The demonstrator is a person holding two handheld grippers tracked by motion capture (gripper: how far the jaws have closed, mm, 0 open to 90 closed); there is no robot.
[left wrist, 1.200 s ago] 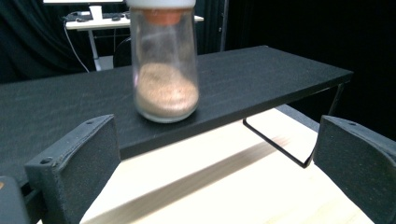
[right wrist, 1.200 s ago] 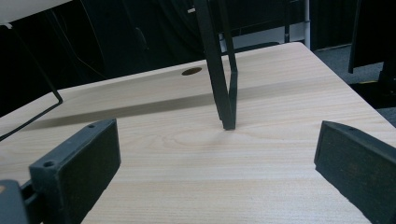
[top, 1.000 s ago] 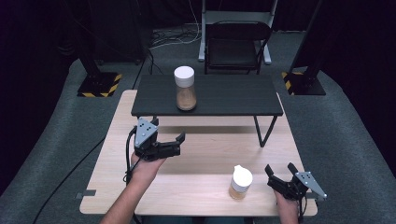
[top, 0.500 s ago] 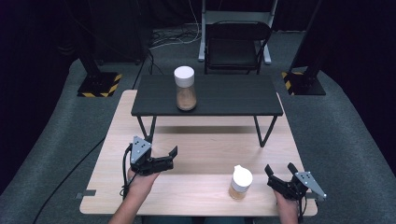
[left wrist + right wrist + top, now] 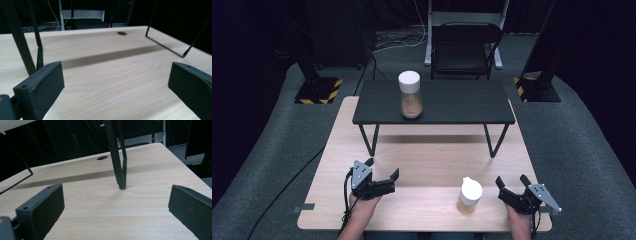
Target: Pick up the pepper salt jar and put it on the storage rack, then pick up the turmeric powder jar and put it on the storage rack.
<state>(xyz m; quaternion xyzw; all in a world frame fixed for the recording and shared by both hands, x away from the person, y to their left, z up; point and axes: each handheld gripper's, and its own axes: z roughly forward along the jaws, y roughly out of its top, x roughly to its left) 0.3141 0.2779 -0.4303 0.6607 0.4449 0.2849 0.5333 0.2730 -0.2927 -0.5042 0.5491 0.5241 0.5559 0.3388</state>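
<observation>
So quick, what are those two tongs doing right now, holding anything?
Left tongs: open, holding nothing, above the light wooden table.
Right tongs: open, holding nothing, beside the small white-capped jar.

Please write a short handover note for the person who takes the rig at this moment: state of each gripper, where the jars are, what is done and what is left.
Left gripper: open, holds nothing, low over the near-left of the wooden table.
Right gripper: open, holds nothing, at the near-right edge.
Near jar: white cap, upright on the wooden table just left of the right gripper, not touched.
Far jar: upright on the black shelf.
Done: apparently one jar is on the shelf.
Left: probably grasp the near jar and place it on the shelf too.
</observation>
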